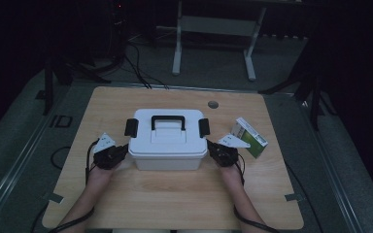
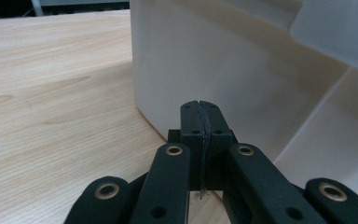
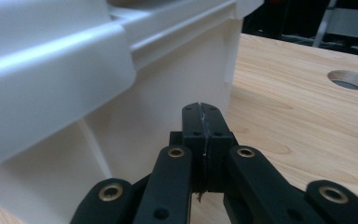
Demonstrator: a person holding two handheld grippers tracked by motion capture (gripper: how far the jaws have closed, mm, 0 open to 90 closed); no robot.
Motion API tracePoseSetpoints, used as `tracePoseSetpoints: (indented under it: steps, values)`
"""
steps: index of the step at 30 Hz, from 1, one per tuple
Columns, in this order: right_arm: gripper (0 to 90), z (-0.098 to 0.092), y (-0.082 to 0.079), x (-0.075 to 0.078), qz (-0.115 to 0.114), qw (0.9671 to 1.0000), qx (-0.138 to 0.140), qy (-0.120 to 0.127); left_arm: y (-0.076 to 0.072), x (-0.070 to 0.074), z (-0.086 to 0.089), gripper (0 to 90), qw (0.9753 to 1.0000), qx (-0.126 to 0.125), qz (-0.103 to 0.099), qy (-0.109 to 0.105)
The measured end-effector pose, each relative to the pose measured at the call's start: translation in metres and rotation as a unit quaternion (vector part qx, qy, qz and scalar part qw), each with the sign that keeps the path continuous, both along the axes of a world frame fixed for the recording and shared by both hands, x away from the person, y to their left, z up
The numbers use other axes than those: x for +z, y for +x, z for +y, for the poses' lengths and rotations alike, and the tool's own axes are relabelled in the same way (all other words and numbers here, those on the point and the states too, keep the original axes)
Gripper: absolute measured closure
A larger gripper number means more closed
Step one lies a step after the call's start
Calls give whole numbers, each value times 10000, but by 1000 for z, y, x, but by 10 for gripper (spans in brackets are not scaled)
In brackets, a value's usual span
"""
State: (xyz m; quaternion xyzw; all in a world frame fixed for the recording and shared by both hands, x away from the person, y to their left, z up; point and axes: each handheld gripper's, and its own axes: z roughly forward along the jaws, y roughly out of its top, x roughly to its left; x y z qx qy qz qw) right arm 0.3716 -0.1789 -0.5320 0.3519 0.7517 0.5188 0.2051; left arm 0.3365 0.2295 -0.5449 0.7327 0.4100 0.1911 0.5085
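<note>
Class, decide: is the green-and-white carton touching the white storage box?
Apart. The high view shows bare table between the carton and the white storage box.

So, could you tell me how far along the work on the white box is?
Early. The white storage box sits lid-on, both black latches apparently still fastened. In hand: left gripper and right gripper, jaws shut, flank its side walls. The small green carton lies untouched beside it. Any opening or moving remains.

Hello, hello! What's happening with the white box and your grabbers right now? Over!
Left gripper and right gripper: jaws shut, empty, flanking the box. White box: lid on, black latches closed. Green carton right of it, not blocking.
</note>
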Motion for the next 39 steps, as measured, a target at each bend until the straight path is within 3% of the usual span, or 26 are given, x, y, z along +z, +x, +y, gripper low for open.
tracePoseSetpoints:
  steps: [9, 23, 39]
  values:
    - [898, 2, 0, 0, 40, 10000, 88, -15, 0, 3, -2, 897, 9998, -39, -30, -182]
    - [899, 2, -6, 2, 21, 9999, 50, -107, -4, 8, -7, 900, 9999, -72, 7, -80]
    - [900, -15, -20, 0, 91, 9999, -15, 45, -21, 9, -20, 900, 9995, -303, 61, -115]
